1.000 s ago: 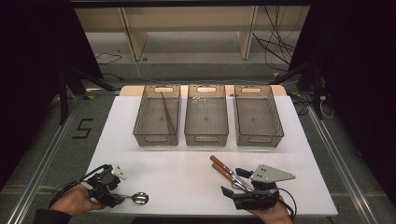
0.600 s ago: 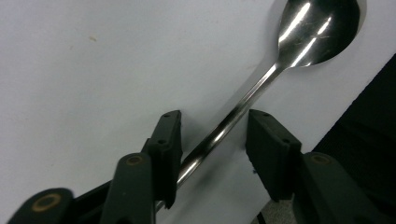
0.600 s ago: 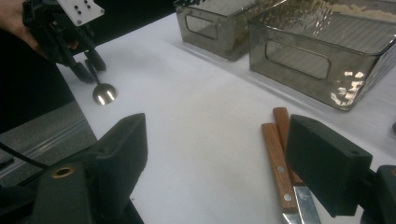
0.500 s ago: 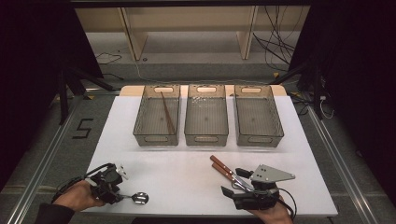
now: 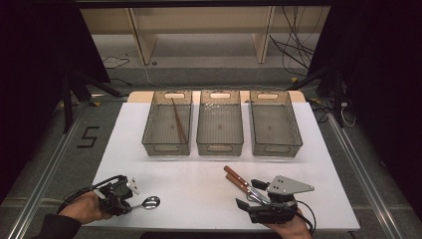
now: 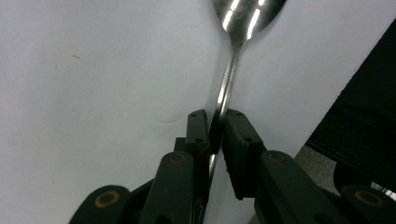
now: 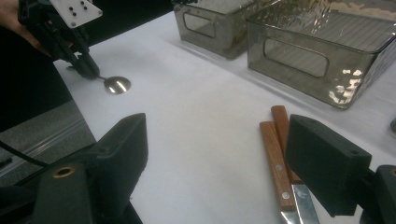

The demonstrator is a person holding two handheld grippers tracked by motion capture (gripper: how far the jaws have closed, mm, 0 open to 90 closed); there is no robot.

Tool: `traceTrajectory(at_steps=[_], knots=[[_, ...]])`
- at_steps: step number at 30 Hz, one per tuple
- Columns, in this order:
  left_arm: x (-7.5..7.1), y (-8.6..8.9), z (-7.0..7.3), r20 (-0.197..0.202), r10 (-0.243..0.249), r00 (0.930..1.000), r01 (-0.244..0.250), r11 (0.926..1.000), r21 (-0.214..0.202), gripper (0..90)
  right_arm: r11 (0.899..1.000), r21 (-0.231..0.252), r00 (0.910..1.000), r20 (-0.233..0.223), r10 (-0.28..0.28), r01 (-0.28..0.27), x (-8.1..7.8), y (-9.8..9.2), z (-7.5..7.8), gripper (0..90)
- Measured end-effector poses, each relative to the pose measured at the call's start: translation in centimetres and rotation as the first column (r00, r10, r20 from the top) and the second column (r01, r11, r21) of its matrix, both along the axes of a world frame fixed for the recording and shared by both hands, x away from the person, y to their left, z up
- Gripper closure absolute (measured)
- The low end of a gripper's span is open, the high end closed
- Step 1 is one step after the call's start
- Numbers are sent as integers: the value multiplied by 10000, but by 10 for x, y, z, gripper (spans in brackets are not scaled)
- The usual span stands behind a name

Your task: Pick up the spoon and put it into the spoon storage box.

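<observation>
Steel glints between the left gripper's [image 6: 215,122] black jaws: they have just been closing and now pinch the thin handle of the shiny metal spoon [image 6: 232,65], whose round bowl lies on the white table [image 5: 199,184] just ahead of the jaw tips. The right gripper [image 7: 219,154] rests with its jaws wide apart and nothing between them; two wooden-handled knives [image 7: 280,154] lie side by side just ahead of its right jaw. Three clear plastic bins [image 5: 219,122] stand farther ahead of both grippers.

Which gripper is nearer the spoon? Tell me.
Left. The left gripper has just been closing on the spoon handle; the right gripper sits across the table by the knives.
</observation>
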State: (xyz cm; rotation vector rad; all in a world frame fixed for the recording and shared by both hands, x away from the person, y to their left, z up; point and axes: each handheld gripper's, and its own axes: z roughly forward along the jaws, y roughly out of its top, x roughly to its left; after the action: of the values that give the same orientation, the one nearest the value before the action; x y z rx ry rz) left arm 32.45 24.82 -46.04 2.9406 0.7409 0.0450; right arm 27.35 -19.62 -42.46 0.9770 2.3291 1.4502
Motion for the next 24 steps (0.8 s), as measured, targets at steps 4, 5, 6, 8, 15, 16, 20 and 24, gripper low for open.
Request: traceTrajectory(at_steps=[4, 5, 6, 8, 15, 16, 20, 24], knots=[[0, 0, 0, -26, -179, 9998, 179, 9998, -14, 831, 10000, -2, 10000, 3, 3, -3, 0, 1, 0, 223], [0, 0, 0, -25, -247, 9997, 247, 9997, 3, 832, 10000, -3, 10000, -8, 5, -5, 0, 1, 0, 223], [-1, 0, 0, -6, -218, 9998, 218, 9997, -74, 835, 10000, -2, 10000, -15, 5, -5, 0, 1, 0, 223], [-1, 0, 0, 1, -213, 9998, 213, 9997, -136, 838, 10000, 12, 10000, -17, 7, -7, 1, 1, -1, 223], [0, 1, 2, 93, -3, 10000, 6, 9995, -302, 845, 10000, 40, 10000, 18, 7, -7, 0, 1, 0, 222], [1, 0, 4, 240, 236, 9994, -224, 9985, -502, 845, 10000, 54, 10000, 4, 2, -2, 0, 0, 0, 222], [5, -2, 10, 326, 609, 9976, -582, 9953, -777, 846, 10000, 76, 10000, 29, -3, 3, 0, 0, 0, 222], [10, -6, 21, 497, 973, 9940, -908, 9886, -1205, 847, 10000, 87, 10000, 49, -29, 29, 0, -1, 1, 222]])
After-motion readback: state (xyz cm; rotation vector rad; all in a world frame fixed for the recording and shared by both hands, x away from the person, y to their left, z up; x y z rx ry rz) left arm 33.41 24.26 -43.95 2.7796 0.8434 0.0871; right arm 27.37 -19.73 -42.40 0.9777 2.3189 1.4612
